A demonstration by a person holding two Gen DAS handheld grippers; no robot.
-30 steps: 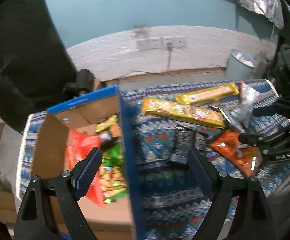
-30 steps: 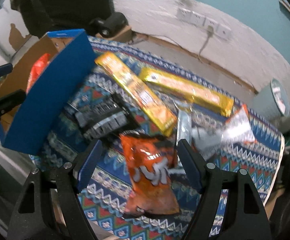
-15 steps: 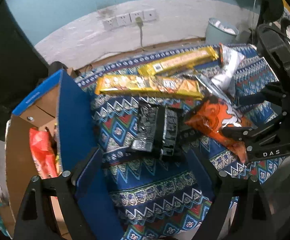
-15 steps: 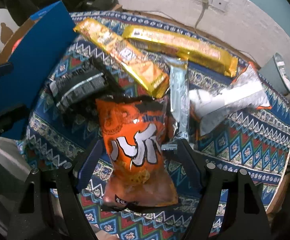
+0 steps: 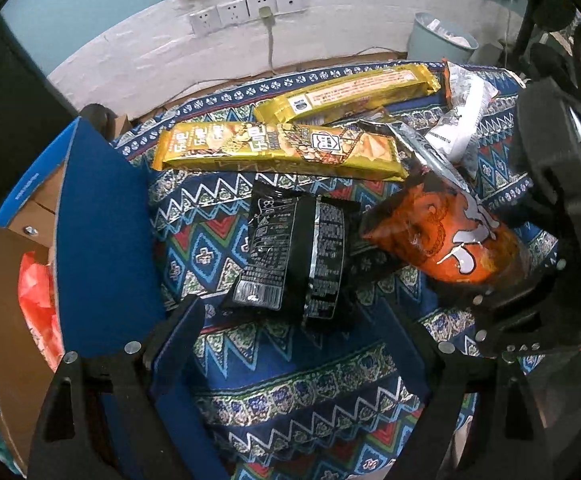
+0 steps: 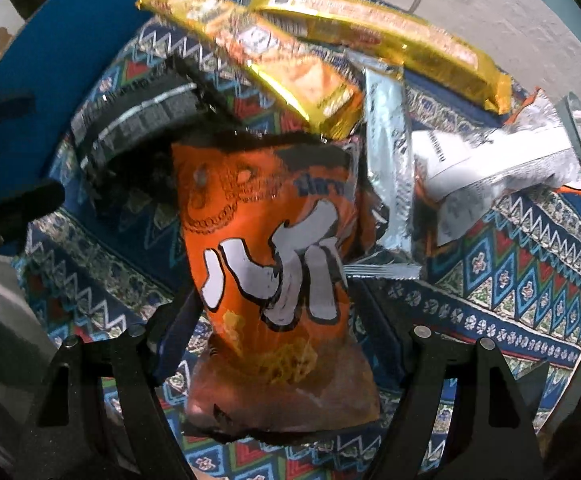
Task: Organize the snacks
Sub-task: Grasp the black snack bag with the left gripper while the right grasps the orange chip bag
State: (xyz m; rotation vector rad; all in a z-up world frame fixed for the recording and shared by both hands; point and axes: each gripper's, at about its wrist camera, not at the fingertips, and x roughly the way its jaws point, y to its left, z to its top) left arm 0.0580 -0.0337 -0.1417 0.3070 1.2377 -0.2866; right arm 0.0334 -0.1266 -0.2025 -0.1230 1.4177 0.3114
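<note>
1. Straddling the orange snack bag (image 6: 274, 248), the right gripper (image 6: 278, 312) has its fingers spread apart, one on each side of the bag; whether the pads touch it I cannot tell.
2. Glossy and crinkled, the bag lies on the patterned tablecloth (image 6: 530, 272) near the table's near edge, its far end beside a silver foil packet (image 6: 386, 152).
3. The left gripper (image 5: 294, 324) hovers with fingers wide apart, holding nothing, just near of a black foil packet (image 5: 294, 256).
4. A cardboard box (image 5: 6, 280) with a blue flap (image 5: 102, 240) stands at the left, its wall close to the left finger; a red packet (image 5: 38, 304) lies inside.
5. Two long, flat gold wrappers (image 5: 278, 152) (image 5: 346, 96) lie across the far part of the cloth, overlapping at one end.
6. Open cloth shows near the left gripper and on the right in the right wrist view.
</note>
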